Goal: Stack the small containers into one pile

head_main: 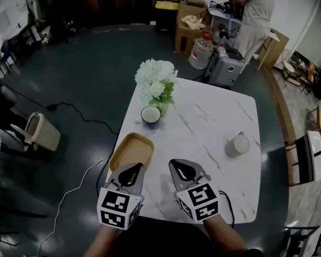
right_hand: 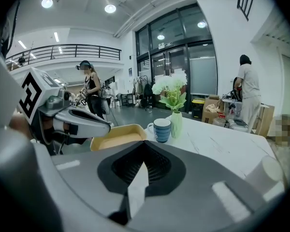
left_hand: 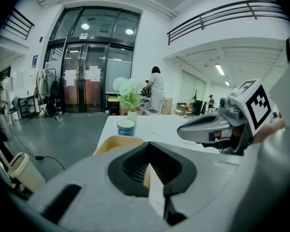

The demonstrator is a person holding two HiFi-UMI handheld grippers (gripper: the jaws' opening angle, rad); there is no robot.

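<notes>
Plainly, the head view shows the cup, well apart at the table's right, which the left gripper view misses; that view has the tray just ahead, the mug beyond; left gripper and right gripper are pressed together, empty.

On the desk, the vase of flowers stands just behind the mug, the tray before it, the cup well right.
</notes>
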